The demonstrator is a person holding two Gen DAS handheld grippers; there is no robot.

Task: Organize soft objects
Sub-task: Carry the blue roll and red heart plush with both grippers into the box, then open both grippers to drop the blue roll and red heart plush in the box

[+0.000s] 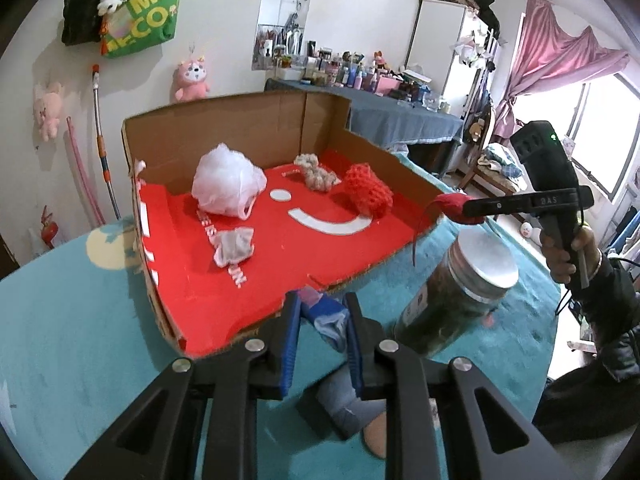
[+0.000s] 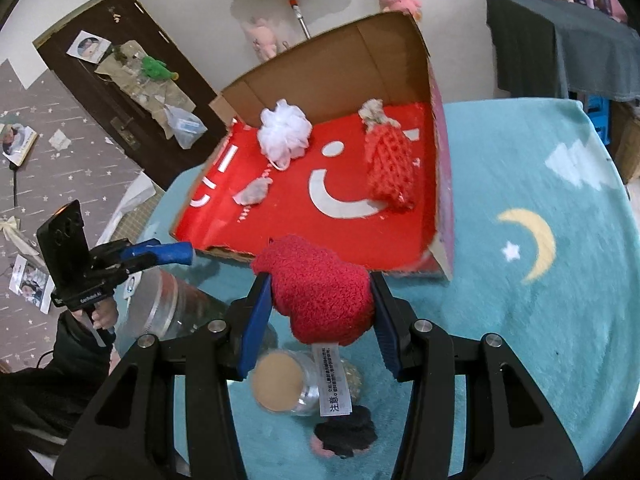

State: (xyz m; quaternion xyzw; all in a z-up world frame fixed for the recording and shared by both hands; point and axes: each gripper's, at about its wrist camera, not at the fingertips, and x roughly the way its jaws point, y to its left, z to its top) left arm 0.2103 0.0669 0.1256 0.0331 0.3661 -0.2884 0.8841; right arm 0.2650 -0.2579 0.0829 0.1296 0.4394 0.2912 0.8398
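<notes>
An open cardboard box (image 1: pixel 224 128) with a red floor lies on the teal blanket. In it are a white mesh pouf (image 1: pixel 226 184), a red knitted piece (image 1: pixel 366 190), a beige scrunchie (image 1: pixel 314 172) and a small grey cloth (image 1: pixel 236 246). My left gripper (image 1: pixel 324 312) is shut on a blue and grey cloth (image 1: pixel 326 320) at the box's near edge. My right gripper (image 2: pixel 320 280) is shut on a red fuzzy plush (image 2: pixel 320 296) with a white label, just in front of the box (image 2: pixel 442 184). The plush (image 1: pixel 454 208) also shows at the box's right edge.
A glass jar with a silver lid (image 1: pixel 480 268) lies beside the box. A jar with a tan lid (image 2: pixel 280 384) and a black and pink soft thing (image 2: pixel 344 432) lie under my right gripper. A person's hand (image 1: pixel 568 256) and dark sleeve are at the right.
</notes>
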